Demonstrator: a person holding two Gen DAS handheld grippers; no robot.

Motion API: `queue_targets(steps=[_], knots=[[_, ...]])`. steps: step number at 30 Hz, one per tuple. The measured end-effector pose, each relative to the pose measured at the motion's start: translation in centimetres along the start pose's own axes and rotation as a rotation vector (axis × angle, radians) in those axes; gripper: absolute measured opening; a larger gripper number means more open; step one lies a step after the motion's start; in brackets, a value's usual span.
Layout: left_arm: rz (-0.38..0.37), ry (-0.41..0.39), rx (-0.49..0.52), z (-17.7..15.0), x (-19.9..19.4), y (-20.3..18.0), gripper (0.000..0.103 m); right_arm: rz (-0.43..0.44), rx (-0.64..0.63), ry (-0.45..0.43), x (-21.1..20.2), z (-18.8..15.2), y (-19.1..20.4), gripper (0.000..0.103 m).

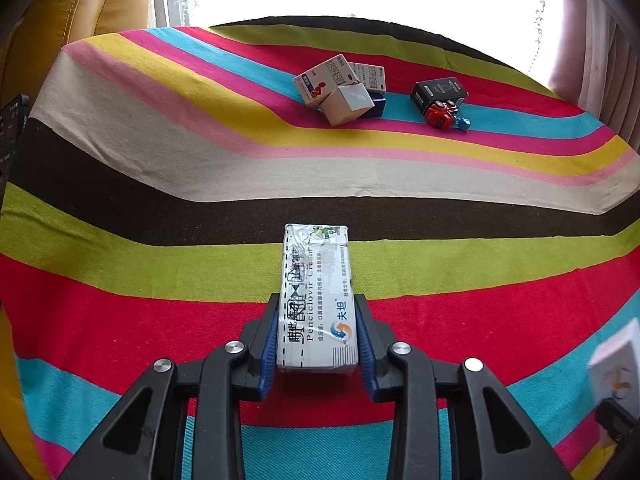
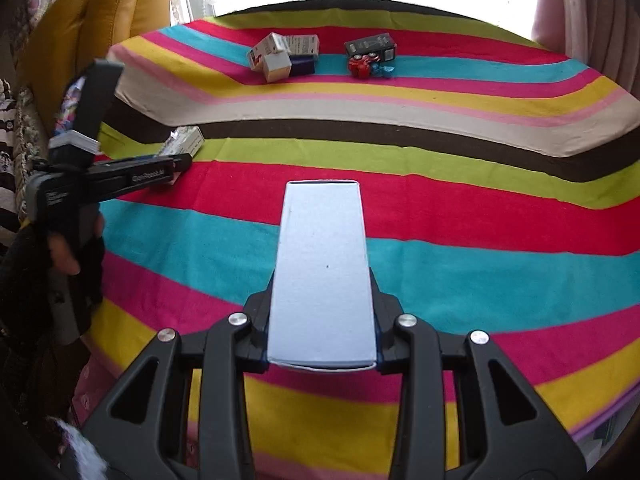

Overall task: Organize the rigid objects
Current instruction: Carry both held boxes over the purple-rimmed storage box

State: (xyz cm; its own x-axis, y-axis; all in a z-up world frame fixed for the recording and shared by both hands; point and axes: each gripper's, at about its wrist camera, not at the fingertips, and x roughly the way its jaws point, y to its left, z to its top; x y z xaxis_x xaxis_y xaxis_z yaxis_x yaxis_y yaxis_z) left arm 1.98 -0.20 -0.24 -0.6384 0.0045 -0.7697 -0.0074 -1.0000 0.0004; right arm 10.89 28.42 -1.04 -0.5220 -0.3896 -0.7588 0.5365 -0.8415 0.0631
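1. Progress: a cluster of small boxes [image 1: 340,90] and a black box [image 1: 439,94] with a red toy [image 1: 439,114] in front of it already sit grouped at the upper centre of the left wrist view, on the striped cloth [image 1: 160,160]. Two boxes are not yet placed (judged roughly mid-task).
2. Left tool [image 1: 318,336]: clenched on the cream box [image 1: 316,300], which runs from the lower centre up toward mid-frame, between the blue pads.
3. Right tool [image 2: 322,320]: clenched on the plain white box [image 2: 324,272], centred in the right wrist view and projecting forward past the fingers.
4. Both held boxes are well apart from the group.
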Motion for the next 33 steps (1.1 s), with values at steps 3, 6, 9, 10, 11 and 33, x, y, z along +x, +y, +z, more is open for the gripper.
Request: queue_targets(steps=[3,6,9,10,11,33], knots=[[0.013,-0.001,0.011,0.0,0.0,-0.2,0.035,0.0,0.011,-0.032,-2.1,-0.6,-0.7,0.039],[0.013,0.0,0.016,-0.1,0.0,-0.2,0.035,0.005,0.023,-0.055,-4.1,-1.4,-1.5,0.039],[-0.007,0.015,-0.008,-0.7,-0.7,-0.3,0.034,-0.002,0.035,-0.074,-5.5,-2.2,-2.4,0.039],[-0.026,0.019,-0.02,-1.1,-1.1,-0.6,0.034,-0.003,0.041,-0.079,-6.0,-2.5,-2.8,0.039],[-0.048,0.017,-0.029,-1.5,-1.6,-0.9,0.034,-0.009,0.05,-0.084,-6.4,-2.8,-3.2,0.039],[-0.319,-0.081,0.382,-9.1,-13.0,-17.3,0.034,-0.114,0.242,-0.125,-11.8,-8.7,-11.5,0.039]])
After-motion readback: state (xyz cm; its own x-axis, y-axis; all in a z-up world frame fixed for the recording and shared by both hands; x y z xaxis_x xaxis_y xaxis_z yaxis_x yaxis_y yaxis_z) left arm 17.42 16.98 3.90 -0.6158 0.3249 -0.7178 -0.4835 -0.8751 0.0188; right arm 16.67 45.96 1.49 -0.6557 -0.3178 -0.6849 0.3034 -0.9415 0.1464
